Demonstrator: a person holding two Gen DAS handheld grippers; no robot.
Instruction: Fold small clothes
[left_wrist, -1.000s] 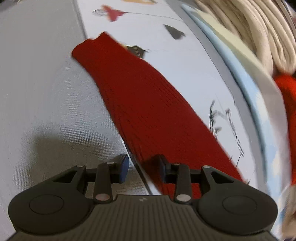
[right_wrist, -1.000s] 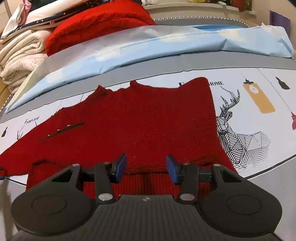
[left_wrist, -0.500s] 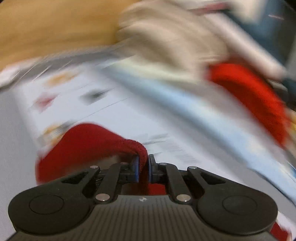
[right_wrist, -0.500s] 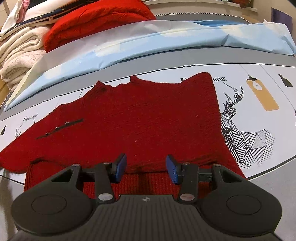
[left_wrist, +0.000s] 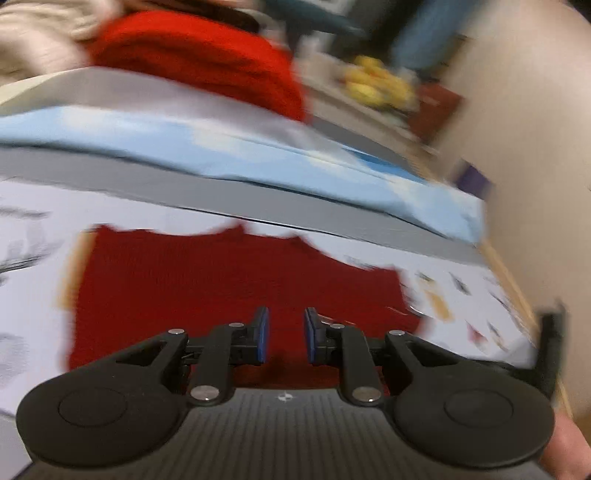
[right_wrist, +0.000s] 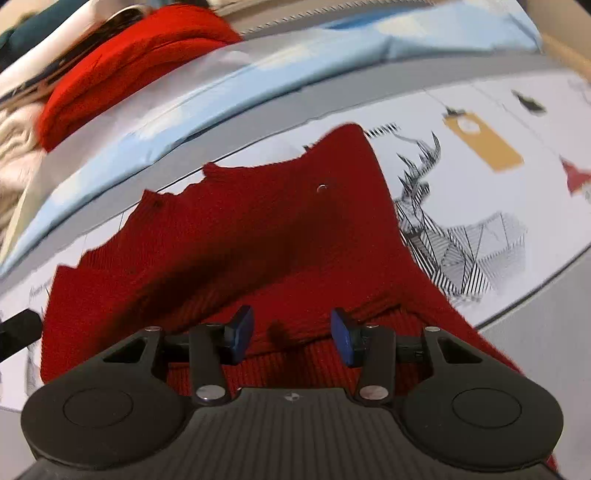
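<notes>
Two views of red sweater (right_wrist: 258, 236), yellow fruit (left_wrist: 376, 85) in left only

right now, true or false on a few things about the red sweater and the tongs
1. The red sweater lies on a printed cloth. True.
2. The right tongs are clamped on the sweater. False: the jaws stand apart, nothing between the pads.
3. A pale blue sheet lies beyond the sweater. True.
4. The left tongs hold a sleeve. False: a clear gap, nothing between the pads.
5. The deer drawing is covered by the sweater. False: it shows beside it.
</notes>
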